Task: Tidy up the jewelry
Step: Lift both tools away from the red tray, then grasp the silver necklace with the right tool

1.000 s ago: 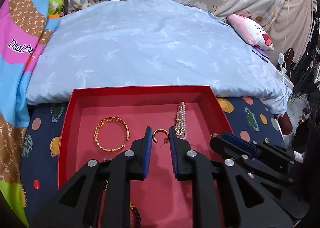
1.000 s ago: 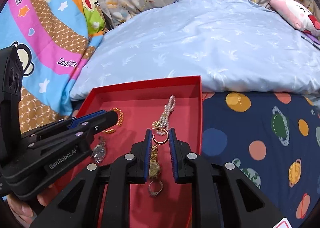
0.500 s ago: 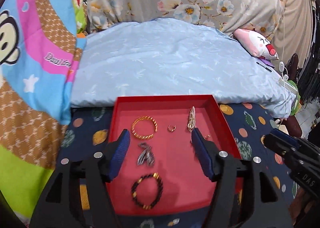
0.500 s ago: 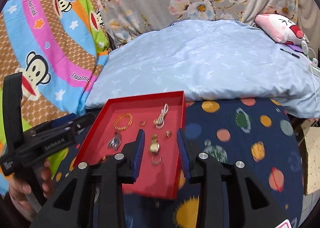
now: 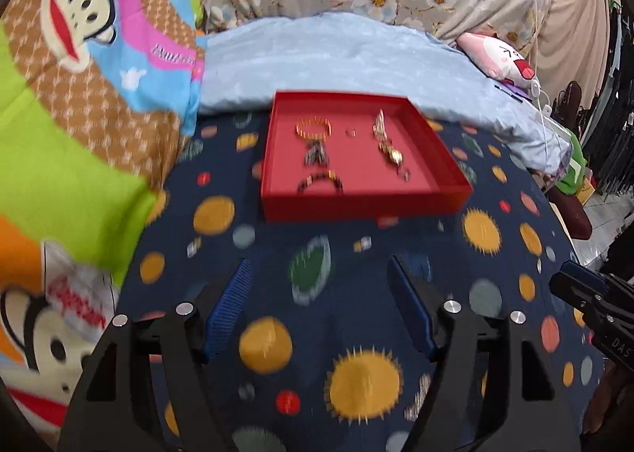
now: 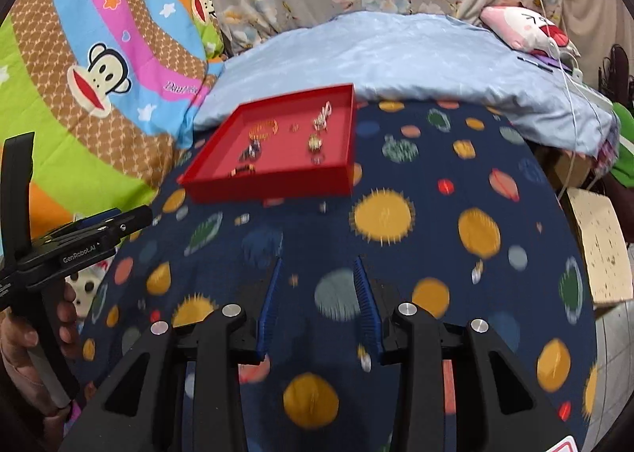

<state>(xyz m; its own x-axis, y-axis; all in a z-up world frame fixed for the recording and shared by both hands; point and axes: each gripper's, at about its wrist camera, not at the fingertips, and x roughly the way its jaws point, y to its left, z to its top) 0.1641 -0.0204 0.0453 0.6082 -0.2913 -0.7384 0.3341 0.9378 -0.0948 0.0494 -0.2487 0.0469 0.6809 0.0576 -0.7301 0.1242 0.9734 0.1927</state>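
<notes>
1. We see a bed covered by a navy sheet printed with coloured planets and suns [image 5: 356,293], with a pale blue quilt [image 5: 356,55] behind it and a bright cartoon-monkey blanket [image 5: 79,95] on the left.
2. A shallow red rectangular tray [image 5: 356,206] sits on the navy sheet, just in front of the quilt.
3. Our left claw [image 5: 319,305] hovers over the sheet, well apart from the tray; its blue pads stand wide apart after just opening, with nothing between them.
4. Our right claw [image 6: 319,301] also hovers short of the tray, jaws partly apart after opening, gripping nothing.
5. The jewelry lies inside the tray: a gold bangle [image 5: 313,127] at the back left, a dark beaded bracelet [image 5: 320,182] near the front wall, a pearl strand [image 5: 379,123] at the back right, and a gold watch [image 5: 392,154] below the strand.
6. A small gold ring [image 5: 350,132] rests between bangle and pearls; motion blur hides finer detail.
</notes>
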